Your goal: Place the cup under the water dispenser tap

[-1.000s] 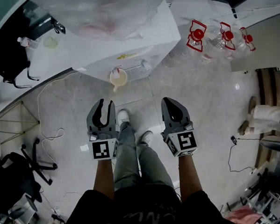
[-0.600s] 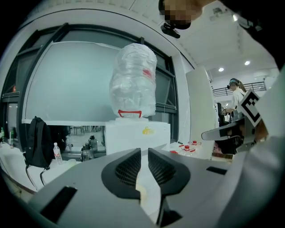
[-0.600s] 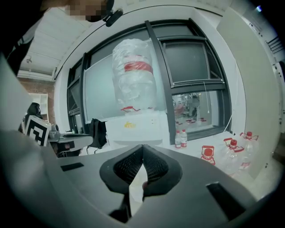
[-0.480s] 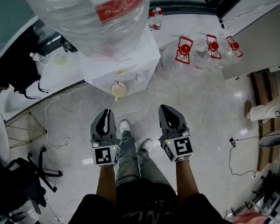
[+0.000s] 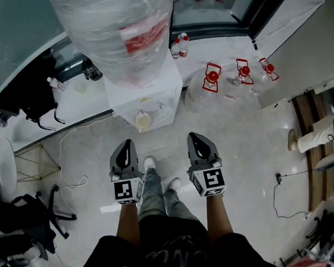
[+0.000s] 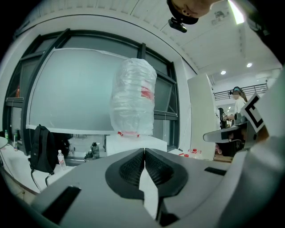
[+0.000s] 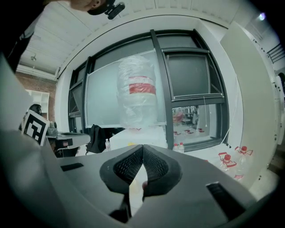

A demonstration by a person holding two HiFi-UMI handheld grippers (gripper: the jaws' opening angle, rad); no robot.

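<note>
A cream cup stands at the front of the white water dispenser, below its taps. A large plastic-wrapped bottle sits on top of the dispenser. My left gripper hangs shut and empty in the air, short of the cup. To its right, my right gripper is likewise shut on nothing. In the left gripper view the jaws meet in front of the wrapped bottle. The right gripper's jaws also touch, with the bottle beyond them. The cup is hidden in both gripper views.
Empty jugs with red handles lie on the floor right of the dispenser, with small bottles behind it. A black bag and a cable are at left, an office chair at lower left. Another person stands far right.
The left gripper's jaws have closed from wide open to shut. Both grippers have risen, and the head view now takes in more of the dispenser and bottle.
</note>
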